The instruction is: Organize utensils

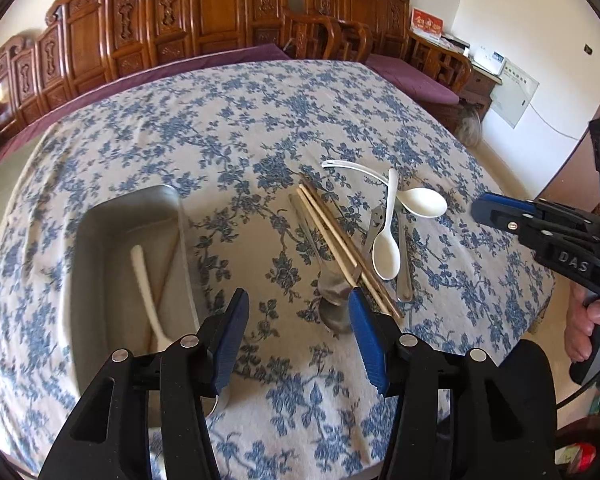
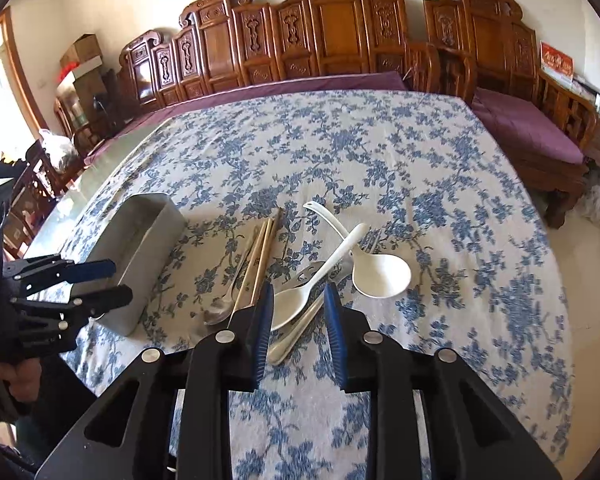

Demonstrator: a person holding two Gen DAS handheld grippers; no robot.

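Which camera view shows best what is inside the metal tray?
The left wrist view: it looks down into the metal tray, showing a white spoon and a chopstick. The right wrist view shows only its outer wall.

You can read the raised letters "DAS" on the black side of your right gripper (image 1: 500,210), while the red sign (image 1: 427,24) by the wall is too small to read.

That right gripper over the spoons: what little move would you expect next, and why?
Probably lower the right gripper onto the small white plastic spoon: its open fingers already frame that spoon, nothing is held, and the grey metal tray awaits more utensils.
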